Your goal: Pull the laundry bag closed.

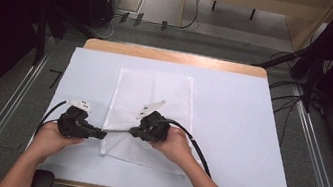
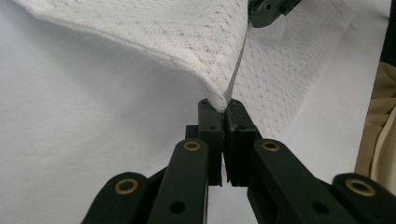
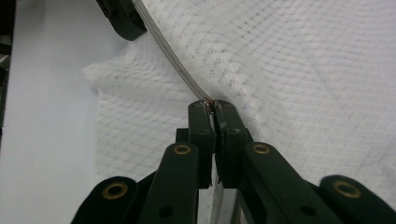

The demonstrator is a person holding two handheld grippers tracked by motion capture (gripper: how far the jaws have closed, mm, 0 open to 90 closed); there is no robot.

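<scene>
Left gripper view: the left gripper (image 2: pixel 223 109) is seen clamped on a corner of the mesh cloth (image 2: pixel 154 32), its jaws pressed together on the fabric's hem. From that pinch a taut edge runs up to the right gripper (image 2: pixel 268 11) farther off. In the right gripper view, the right gripper (image 3: pixel 212 106) is likewise closed on the cloth's (image 3: pixel 299 79) banded hem, with the fabric spread beyond it.

From the high view, both grippers (image 1: pixel 97 134) (image 1: pixel 135 131) are held close together near the cloth's (image 1: pixel 154 91) front left part, the hem stretched between them and lifted slightly, while the rest of the sheet lies flat on the white desk (image 1: pixel 234 129).

A fold appears to be in hand. For it to be done well, both pinches should be kept firm, the edge held taut and level, and the two hands moved together so that the lifted hem is laid squarely onto the far part. Dragging should be avoided, lest the flat portion be bunched or skewed.
</scene>
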